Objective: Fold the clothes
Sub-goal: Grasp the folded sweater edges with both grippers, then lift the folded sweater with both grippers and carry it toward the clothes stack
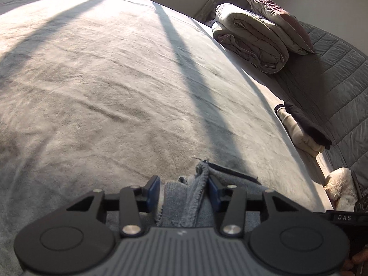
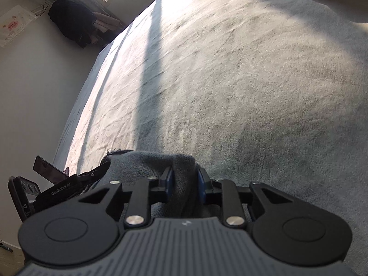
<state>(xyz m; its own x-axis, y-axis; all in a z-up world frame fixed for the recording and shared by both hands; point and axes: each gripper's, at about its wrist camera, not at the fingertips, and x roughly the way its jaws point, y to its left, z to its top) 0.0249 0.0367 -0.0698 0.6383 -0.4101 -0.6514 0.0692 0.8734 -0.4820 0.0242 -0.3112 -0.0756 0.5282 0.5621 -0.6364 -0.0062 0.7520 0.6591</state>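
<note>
Grey-blue garment pinched at both ends, low over the bed, ready to lay out.

The grey-blue garment (image 1: 195,197) hangs bunched at the near edge of the bed (image 1: 115,80), one part in each of my tongs. To do this well I'd judge: pull the two grips apart evenly, keep the cloth taut, and lower it flat onto the bed before folding. My left tongs (image 1: 184,189) stand partly spread, a thick bunched fold between the pads; whether both pads press it I cannot tell. My right tongs (image 2: 184,180) are narrower, nipping a fold of the same garment. Folded clothes (image 1: 303,131) lie at the bed's far side.
</note>
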